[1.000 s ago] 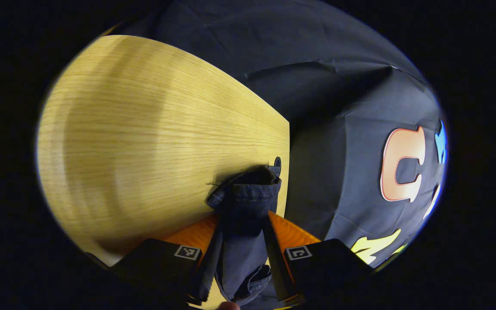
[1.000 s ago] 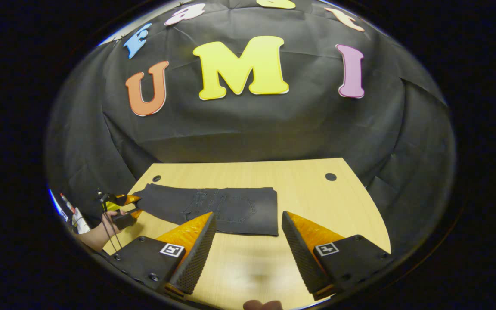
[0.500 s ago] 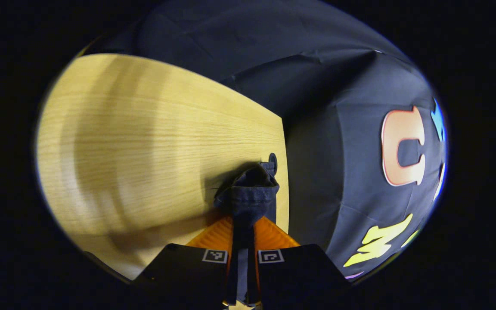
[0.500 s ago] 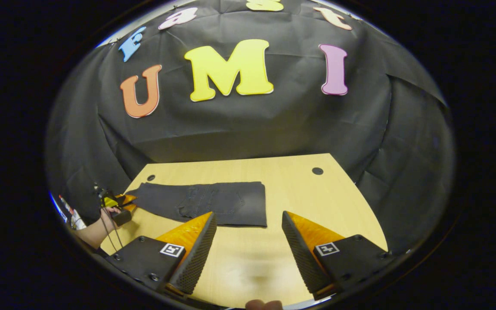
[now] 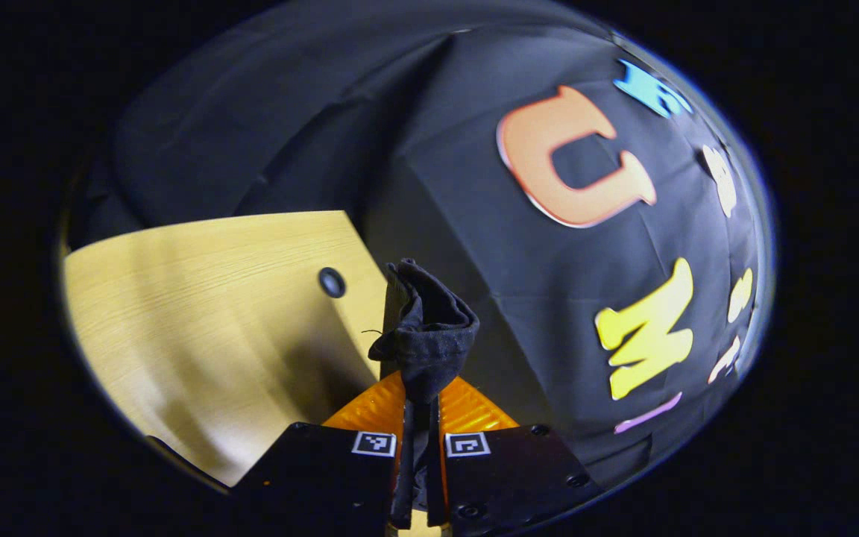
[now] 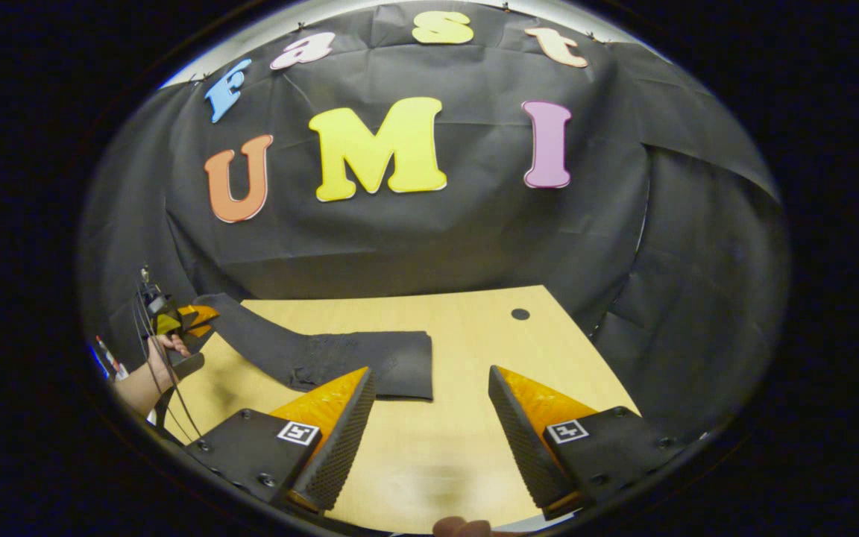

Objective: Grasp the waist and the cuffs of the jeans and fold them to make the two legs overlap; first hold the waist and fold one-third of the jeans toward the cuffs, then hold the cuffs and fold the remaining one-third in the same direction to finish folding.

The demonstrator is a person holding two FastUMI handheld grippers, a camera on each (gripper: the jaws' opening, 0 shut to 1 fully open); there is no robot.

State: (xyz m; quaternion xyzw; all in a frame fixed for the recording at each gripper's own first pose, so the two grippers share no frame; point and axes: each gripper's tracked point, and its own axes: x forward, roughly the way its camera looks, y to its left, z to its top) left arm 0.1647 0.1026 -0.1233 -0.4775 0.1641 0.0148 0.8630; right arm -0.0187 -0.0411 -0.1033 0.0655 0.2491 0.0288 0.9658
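**Left gripper view: cuffs clamped and lifted off the table**

Left gripper view shows the left gripper with its orange fingers pressed nearly together on a bunched end of the dark jeans. The cloth fills the narrow gap between the fingers and puffs out just beyond the tips, held above the wooden table, near its far edge and a round hole.

Right gripper view shows the right gripper wide open, its two fingers well apart, holding nothing and hovering over the table's near side. Beyond its tips the jeans lie flat at mid-table. Their left end rises off the table in a slope to the left gripper, held in a hand at the table's left edge.
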